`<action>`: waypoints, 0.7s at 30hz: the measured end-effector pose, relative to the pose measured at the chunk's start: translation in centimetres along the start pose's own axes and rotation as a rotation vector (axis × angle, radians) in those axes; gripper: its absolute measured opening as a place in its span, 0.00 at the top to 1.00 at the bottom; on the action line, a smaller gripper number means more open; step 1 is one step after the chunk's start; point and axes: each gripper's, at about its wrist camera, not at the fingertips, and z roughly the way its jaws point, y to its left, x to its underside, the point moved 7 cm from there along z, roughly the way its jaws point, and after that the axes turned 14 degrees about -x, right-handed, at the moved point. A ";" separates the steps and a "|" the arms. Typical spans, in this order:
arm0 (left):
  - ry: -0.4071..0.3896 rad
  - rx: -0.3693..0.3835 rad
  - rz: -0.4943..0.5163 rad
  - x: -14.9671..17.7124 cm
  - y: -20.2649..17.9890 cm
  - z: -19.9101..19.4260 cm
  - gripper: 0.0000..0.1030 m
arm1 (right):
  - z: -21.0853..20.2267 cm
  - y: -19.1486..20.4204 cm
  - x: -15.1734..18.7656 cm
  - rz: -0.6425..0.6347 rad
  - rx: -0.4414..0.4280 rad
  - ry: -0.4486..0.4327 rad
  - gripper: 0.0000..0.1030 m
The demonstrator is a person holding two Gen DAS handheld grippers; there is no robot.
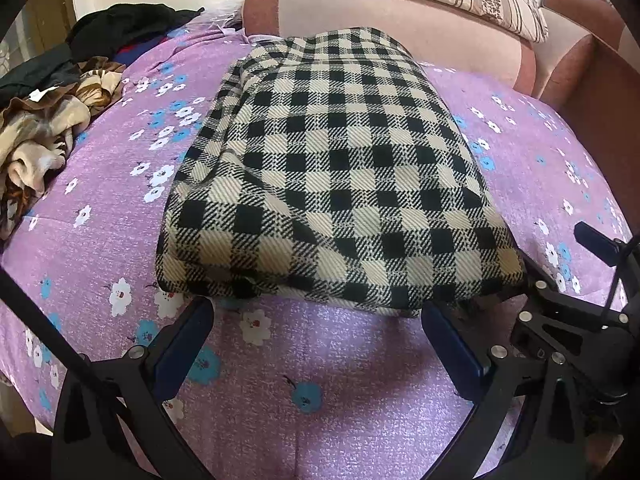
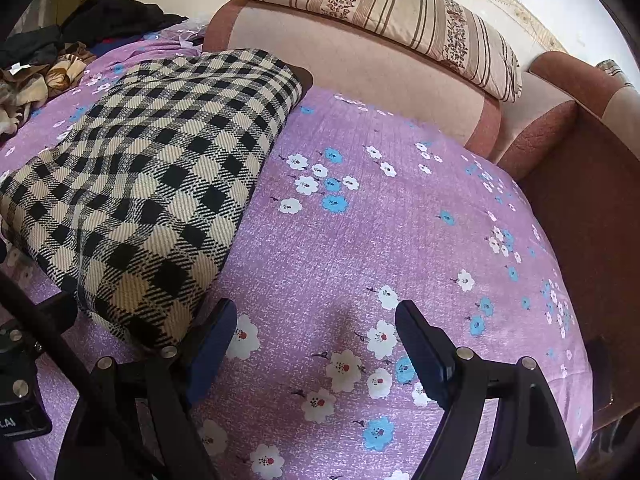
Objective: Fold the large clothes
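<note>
both tongs hang spread and empty over the floral bedsheet, left gripper facing the near edge of the folded checked garment, right gripper beside its corner, seemingly released after a fold. only the left view shows how close the unfolded clothes pile lies; beyond, the striped pillow.

We see the left gripper with jaws spread wide, nothing between its blue pads. Our right gripper is likewise parted and empty, its body showing just off the left gripper's right finger.
</note>
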 end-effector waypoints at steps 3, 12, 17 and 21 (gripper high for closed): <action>-0.011 -0.014 0.005 0.0 -0.2 0.0 0.00 | -0.6 -0.1 -0.2 -0.004 0.017 -0.015 0.17; -0.019 -0.027 0.023 0.2 -0.5 0.2 0.00 | -0.9 -1.6 -0.3 0.025 0.077 0.025 0.17; -0.019 -0.027 0.021 0.2 -0.5 0.2 0.00 | -0.1 -2.3 0.5 0.063 0.069 0.076 0.17; -0.020 -0.027 0.022 0.1 -0.5 0.2 0.00 | 0.2 -2.3 0.9 0.056 0.084 0.095 0.17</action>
